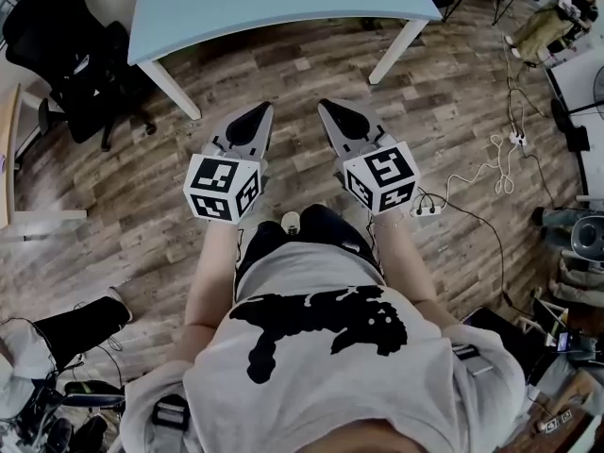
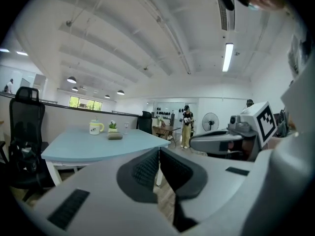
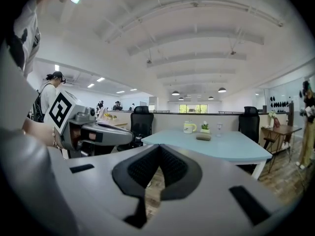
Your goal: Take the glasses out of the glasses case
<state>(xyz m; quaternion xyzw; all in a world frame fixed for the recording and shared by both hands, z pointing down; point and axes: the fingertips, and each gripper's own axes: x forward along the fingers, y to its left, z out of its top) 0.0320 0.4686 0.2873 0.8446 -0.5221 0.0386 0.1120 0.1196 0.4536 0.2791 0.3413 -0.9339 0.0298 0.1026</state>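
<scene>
A small dark oblong glasses case lies on the light blue table, also seen as the glasses case in the right gripper view. No glasses are visible. In the head view the table stands ahead of me, and its far part is cut off. My left gripper and right gripper hang side by side over the wooden floor, short of the table. The left gripper has its pads together with nothing between them. The right gripper is likewise shut and empty.
A white mug, a little potted plant and a clear glass stand behind the case. Black office chairs sit left of the table. Cables and a power strip lie on the floor at right. A person stands far off.
</scene>
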